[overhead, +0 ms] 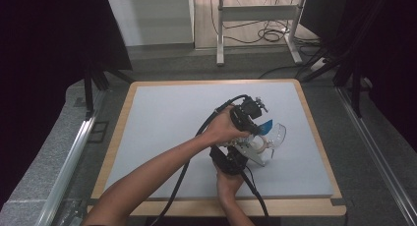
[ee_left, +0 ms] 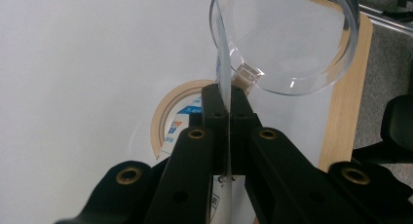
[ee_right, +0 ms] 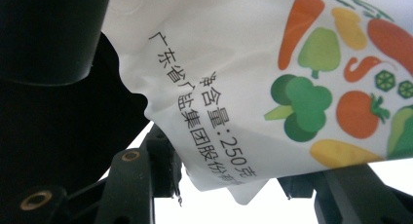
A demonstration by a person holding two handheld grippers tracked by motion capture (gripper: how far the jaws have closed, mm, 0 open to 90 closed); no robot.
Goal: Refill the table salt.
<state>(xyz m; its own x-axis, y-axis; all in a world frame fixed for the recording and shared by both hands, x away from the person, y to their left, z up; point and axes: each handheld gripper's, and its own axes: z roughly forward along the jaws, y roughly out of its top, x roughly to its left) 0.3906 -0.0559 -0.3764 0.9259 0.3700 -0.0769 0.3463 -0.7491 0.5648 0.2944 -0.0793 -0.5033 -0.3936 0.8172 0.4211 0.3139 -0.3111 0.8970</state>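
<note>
Clear plastic cup clamped rim-thin in left gripper, white packet between right gripper jaws: likely slip, spill.

A white packet spans most of the frame, running from eleven o'clock down to four o'clock. It carries black printed characters and the figure 250 along a slanted line, and coloured vegetable drawings at two to three o'clock: a carrot, a pepper, broccoli, a tomato. The packet's lower edge sits between the right gripper's two black jaws, which rise at seven and five o'clock; the left jaw touches the packet, and contact at the right jaw cannot be made out. A dark rounded object, out of focus, sits at ten o'clock, overlapping the packet's edge. Pale surface shows at six o'clock.
</note>
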